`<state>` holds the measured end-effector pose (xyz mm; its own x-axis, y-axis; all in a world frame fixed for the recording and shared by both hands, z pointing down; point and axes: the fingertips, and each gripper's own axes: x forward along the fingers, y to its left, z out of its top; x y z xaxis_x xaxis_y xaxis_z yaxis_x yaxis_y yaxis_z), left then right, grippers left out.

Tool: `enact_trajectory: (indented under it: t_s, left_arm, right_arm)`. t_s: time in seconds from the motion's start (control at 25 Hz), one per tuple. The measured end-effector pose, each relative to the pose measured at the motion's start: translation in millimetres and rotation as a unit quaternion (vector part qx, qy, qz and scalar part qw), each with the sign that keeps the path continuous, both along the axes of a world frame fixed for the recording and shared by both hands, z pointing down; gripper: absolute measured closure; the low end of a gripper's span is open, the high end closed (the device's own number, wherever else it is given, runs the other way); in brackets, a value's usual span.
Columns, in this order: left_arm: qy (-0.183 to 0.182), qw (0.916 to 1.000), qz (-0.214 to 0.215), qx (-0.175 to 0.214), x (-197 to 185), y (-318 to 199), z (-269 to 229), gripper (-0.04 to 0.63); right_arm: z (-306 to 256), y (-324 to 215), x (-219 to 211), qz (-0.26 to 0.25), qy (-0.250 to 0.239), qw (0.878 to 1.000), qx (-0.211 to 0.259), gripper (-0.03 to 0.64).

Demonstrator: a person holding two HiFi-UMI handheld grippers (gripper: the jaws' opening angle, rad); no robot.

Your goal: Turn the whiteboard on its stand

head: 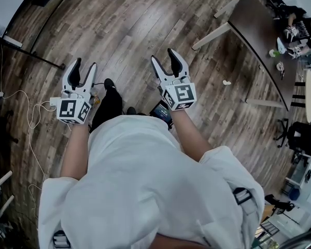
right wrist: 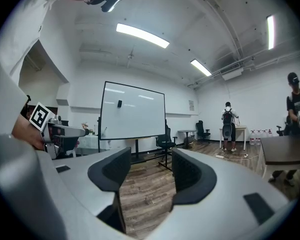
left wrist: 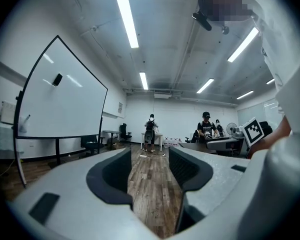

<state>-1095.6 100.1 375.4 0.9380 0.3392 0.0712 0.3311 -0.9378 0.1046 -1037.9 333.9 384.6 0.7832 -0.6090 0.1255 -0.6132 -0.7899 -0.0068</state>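
Neither claw is anywhere near the whiteboard at this point. The left claw (head: 85,64) is spread wide with nothing in it, well short of the whiteboard (right wrist: 132,111), which stands across the wood floor on its stand.

Stuff that could bite, as I see it:
- A white cable (head: 30,119) loops over the floor on the near side of the whiteboard, so walking up could snag a foot.
- There's a small dark thing (right wrist: 119,103) stuck high on the whiteboard's face, and it might drop off if the panel gets flipped.
- An office chair (right wrist: 165,140) is parked just beside the whiteboard's right edge, so a swinging corner could clip it.

The right claw (head: 165,57) is also gaping and empty, just as far from the whiteboard.

The board itself is upright, with its long axis running level side to side and the writing face pointing roughly back this way.
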Motion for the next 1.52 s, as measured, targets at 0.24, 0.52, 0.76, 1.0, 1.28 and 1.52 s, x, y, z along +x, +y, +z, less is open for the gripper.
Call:
enact_trajectory:
  t_s: [0.24,0.52,0.76,1.0,1.28,1.52]
  left_arm:
    - [-0.003,0.9999,0.005,-0.009,47.0,-14.9,6.1,0.376]
    - [-0.002,0.9997,0.006,-0.024,131.4,-53.4,8.7,0.376]
    - [-0.004,0.9994,0.023,-0.025,212.9,-96.6,7.8,0.376]
    - [0.004,0.9985,0.048,-0.026,290.3,-130.5,4.6,0.376]
    - [-0.008,0.9979,0.052,-0.038,355.0,-155.7,16.2,0.334]
    - [-0.016,0.998,0.048,-0.037,414.8,-164.6,30.7,0.317]
  right_arm:
    - [1.5,-11.3,38.6,0.006,-0.003,1.0,-0.009,0.365]
    - [3.0,-49.6,119.9,0.005,-0.003,1.0,-0.021,0.365]
    - [-7.0,-96.7,200.1,0.016,-0.002,1.0,-0.024,0.367]
    - [-17.9,-145.8,273.9,0.02,0.012,0.999,-0.03,0.365]
    - [-15.8,-169.2,333.6,0.016,0.013,0.999,-0.033,0.354]
    - [4.8,-167.7,396.7,0.021,0.0,0.999,-0.034,0.324]
